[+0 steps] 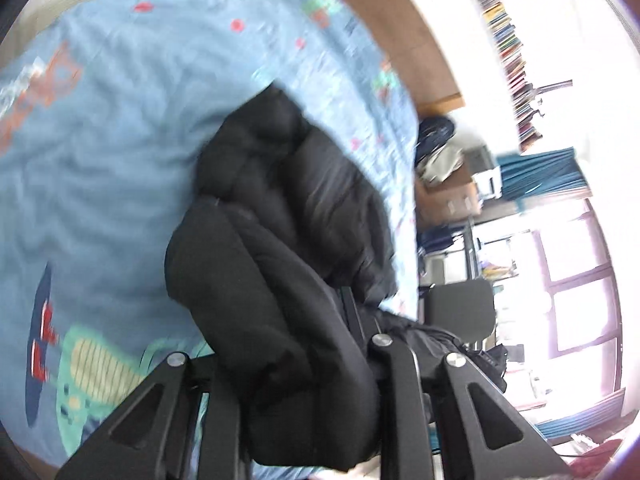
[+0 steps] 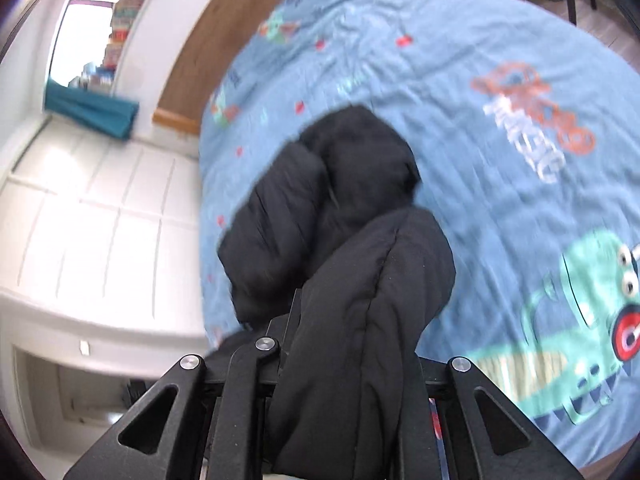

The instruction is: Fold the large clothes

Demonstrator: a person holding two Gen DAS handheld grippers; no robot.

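A black padded jacket (image 1: 288,216) hangs bunched above a bed with a light blue cartoon-print cover (image 1: 100,160). My left gripper (image 1: 316,344) is shut on a thick fold of the jacket, which bulges over and hides the fingertips. In the right wrist view the same black jacket (image 2: 352,208) drapes down over the blue cover (image 2: 500,180). My right gripper (image 2: 340,344) is shut on another puffy fold of it, with the fingertips buried in the fabric. Both views are motion-blurred.
A wooden headboard (image 1: 416,32) lies beyond the bed. A bookshelf (image 1: 508,48), teal curtain (image 1: 540,172), black chair (image 1: 460,312) and bright window (image 1: 572,280) stand to the right. White cabinets (image 2: 92,220) stand left of the bed in the right wrist view.
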